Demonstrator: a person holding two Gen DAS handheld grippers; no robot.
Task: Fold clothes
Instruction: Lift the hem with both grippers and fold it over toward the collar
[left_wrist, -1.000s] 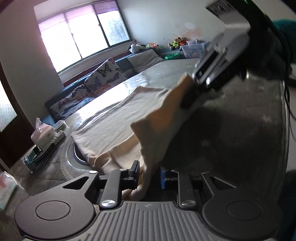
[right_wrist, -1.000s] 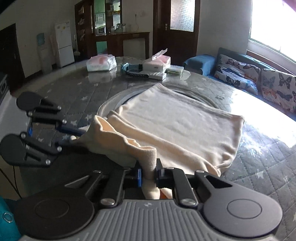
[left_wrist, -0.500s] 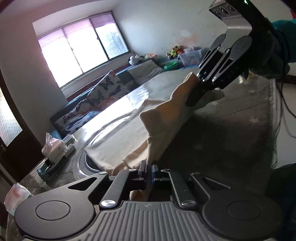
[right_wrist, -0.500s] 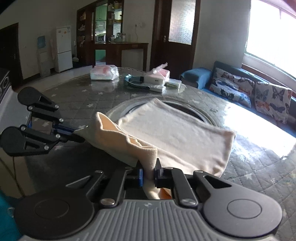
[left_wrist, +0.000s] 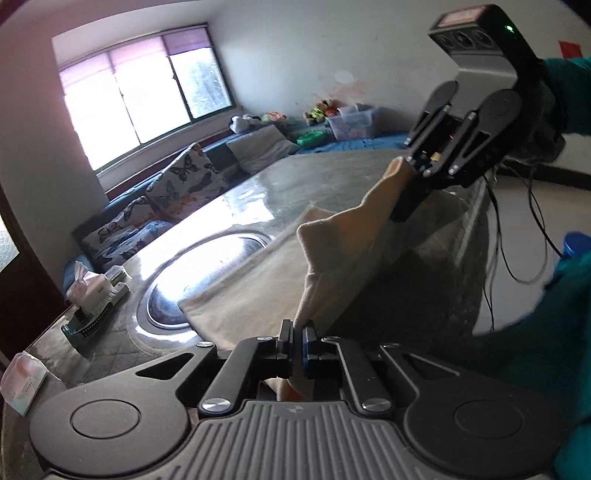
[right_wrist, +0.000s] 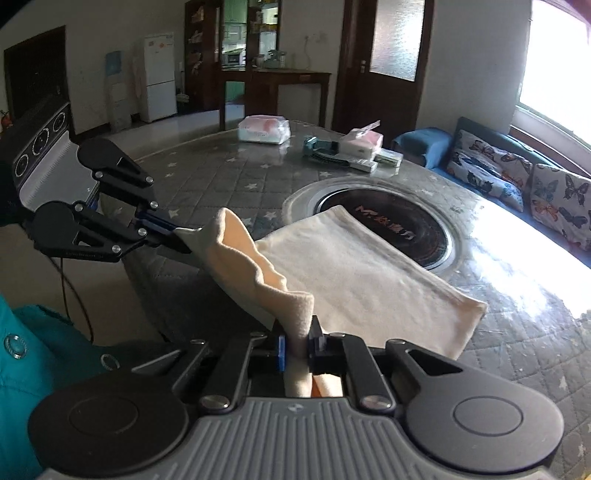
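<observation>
A cream garment (right_wrist: 347, 266) lies partly on the grey quilted table (right_wrist: 207, 184), over the round inset cooktop (right_wrist: 391, 221). Both grippers hold its near edge, lifted above the table's front edge. My left gripper (left_wrist: 298, 341) is shut on one corner of the garment (left_wrist: 258, 295); it also shows at the left of the right wrist view (right_wrist: 173, 236). My right gripper (right_wrist: 297, 345) is shut on the other corner; it also shows at the upper right of the left wrist view (left_wrist: 410, 177). The cloth sags in a fold between them.
On the far side of the table are a tissue box (right_wrist: 364, 142), a teal brush (right_wrist: 325, 149) and a white packet (right_wrist: 264, 129). A sofa with butterfly cushions (right_wrist: 517, 173) runs along the window wall. My teal sleeve (right_wrist: 29, 350) is at lower left.
Both grippers have lifted the held edge and pulled it toward me, off the table's front. The garment has slid with it, and the round cooktop now shows.
</observation>
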